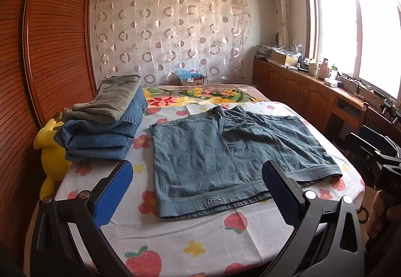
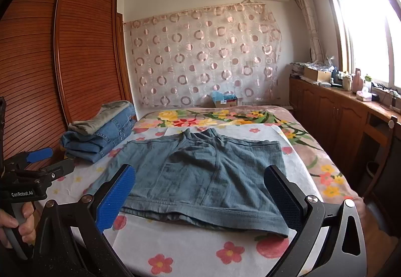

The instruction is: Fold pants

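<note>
Your left gripper [image 1: 198, 189] and right gripper [image 2: 200, 189] hover wide open and empty over the near hem of the blue shorts [image 1: 225, 149], flat and unfolded on the bed sheet [image 1: 175, 239], so grab hems next; only the right view shows your left hand [image 2: 15, 224].

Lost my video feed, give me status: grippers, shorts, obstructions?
Left gripper and right gripper open, empty. Shorts flat on bed, unfolded. Folded pile at left, clear.

right tool [image 2: 200, 191]: spread wide, empty | pants [image 2: 200, 176]: flat on bed [image 2: 200, 252]
</note>
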{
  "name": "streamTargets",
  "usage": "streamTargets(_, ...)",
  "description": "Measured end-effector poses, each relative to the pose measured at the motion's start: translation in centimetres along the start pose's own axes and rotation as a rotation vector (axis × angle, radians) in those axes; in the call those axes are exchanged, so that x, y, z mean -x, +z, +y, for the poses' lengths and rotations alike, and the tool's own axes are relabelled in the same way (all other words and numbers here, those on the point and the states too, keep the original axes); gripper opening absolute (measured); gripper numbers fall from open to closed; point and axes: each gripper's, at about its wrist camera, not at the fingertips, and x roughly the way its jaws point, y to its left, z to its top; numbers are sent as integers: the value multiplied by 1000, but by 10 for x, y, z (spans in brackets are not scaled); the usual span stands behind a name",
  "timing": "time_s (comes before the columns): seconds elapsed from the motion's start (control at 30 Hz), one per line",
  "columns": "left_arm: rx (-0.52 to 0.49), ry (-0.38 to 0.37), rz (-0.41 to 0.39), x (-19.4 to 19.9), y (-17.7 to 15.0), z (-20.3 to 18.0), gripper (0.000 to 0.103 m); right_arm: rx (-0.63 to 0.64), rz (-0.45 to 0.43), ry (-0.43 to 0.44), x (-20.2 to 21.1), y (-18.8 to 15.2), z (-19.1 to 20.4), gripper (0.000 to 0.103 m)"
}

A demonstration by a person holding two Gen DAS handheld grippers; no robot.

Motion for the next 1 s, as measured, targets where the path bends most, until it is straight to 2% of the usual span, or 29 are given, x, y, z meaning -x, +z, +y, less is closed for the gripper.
streamTargets(1.0,-6,5,-9,0,1,1,103,-2,-2,0,0,-1,0,102)
